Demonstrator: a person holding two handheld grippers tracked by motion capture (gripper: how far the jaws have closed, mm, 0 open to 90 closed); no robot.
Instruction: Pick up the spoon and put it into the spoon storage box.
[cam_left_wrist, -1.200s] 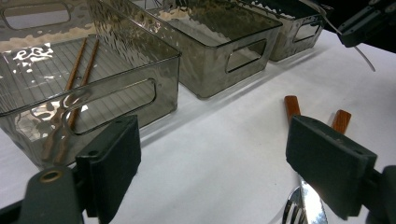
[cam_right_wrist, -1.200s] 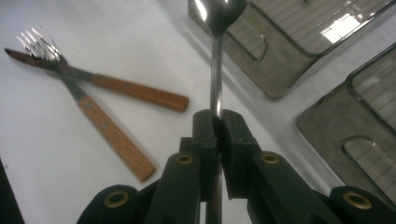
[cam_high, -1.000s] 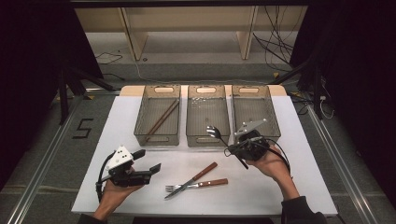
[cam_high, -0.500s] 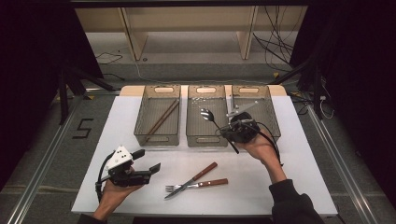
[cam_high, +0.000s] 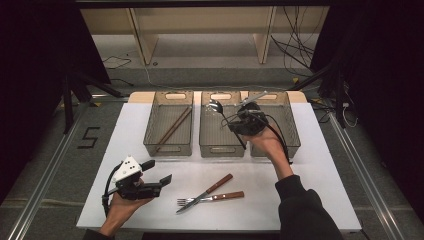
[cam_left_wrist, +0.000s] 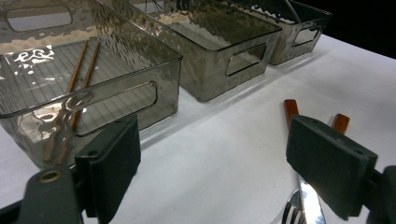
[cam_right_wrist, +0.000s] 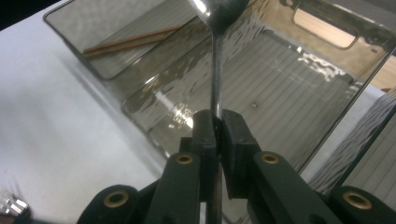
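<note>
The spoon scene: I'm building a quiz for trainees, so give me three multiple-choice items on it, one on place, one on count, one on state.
1. The spoon is above which bin?
A. left
B. middle
C. right

2. How many bins stand on the table?
A. two
B. three
C. four

3. The left gripper is:
A. open
B. shut on a fork
C. shut on chopsticks

Answers:
1 B, the bowl hangs over the middle bin, held by the right gripper.
2 B, three bins in a row.
3 A, its jaws stand wide apart with nothing between.
</note>
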